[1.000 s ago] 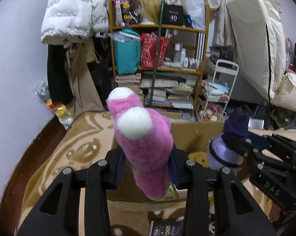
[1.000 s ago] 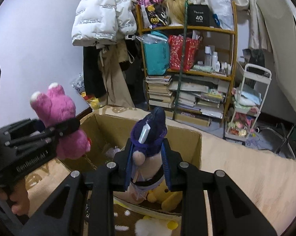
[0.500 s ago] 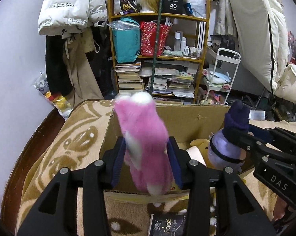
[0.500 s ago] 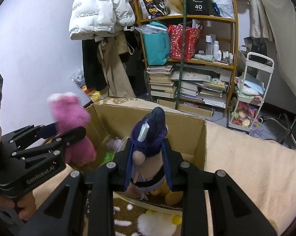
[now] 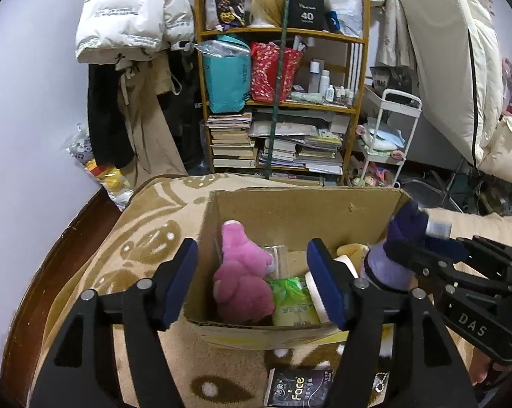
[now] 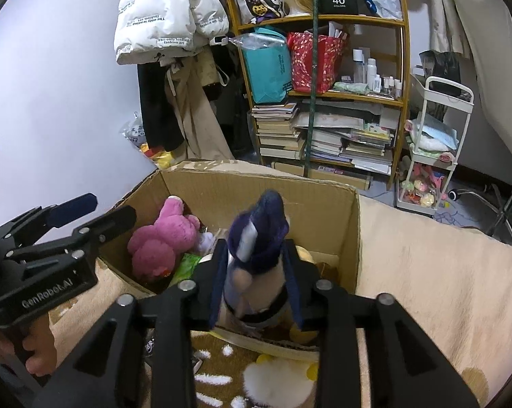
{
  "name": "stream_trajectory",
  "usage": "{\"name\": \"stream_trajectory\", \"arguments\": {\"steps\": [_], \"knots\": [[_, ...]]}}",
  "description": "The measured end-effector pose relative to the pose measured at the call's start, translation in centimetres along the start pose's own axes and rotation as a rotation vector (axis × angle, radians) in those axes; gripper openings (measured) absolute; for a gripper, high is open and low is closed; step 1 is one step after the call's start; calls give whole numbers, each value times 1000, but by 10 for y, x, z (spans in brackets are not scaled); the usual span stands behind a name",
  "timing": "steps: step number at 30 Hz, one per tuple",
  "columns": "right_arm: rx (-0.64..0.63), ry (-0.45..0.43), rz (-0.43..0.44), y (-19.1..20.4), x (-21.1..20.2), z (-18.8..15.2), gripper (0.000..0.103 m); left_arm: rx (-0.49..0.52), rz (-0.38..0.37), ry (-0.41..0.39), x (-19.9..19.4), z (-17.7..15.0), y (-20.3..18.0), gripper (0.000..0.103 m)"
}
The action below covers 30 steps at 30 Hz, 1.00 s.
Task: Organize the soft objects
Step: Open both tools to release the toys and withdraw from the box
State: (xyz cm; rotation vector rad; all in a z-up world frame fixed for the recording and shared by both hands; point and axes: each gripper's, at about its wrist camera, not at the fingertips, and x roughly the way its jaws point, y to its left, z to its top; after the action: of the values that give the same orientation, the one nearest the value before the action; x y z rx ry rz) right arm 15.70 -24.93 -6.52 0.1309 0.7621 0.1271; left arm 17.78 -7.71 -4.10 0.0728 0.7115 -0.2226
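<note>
1. The left gripper (image 5: 252, 282) points forward and down; its jaws have just been opening and stand wide apart, with nothing between the blue-padded fingers (image 5: 179, 282).
2. A hand (image 6: 35, 350) holds the left gripper's black handle from below, at the left edge of the right wrist view.
3. The right gripper (image 6: 256, 282) points forward and down as well; its jaws have just been opening, and a plush doll (image 6: 256, 238) sits between its fingers (image 6: 218, 282), whose pads lie close along the doll's sides.
4. The two grippers are side by side, near one another.
</note>
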Motion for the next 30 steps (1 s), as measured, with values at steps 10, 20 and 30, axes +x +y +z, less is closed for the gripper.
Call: {"name": "stream_trajectory", "arguments": {"steps": [10,20,30], "knots": [[-2,-49,14,6,-34,-3,73,-25,36,-7,-24,-6,13,84],[13,-40,23,10,-68,-11,95,-9,55,-1,-56,-24,9,93],[7,-37,-7,10,-97,-25,103,-24,56,17,-86,-45,8,94]]}}
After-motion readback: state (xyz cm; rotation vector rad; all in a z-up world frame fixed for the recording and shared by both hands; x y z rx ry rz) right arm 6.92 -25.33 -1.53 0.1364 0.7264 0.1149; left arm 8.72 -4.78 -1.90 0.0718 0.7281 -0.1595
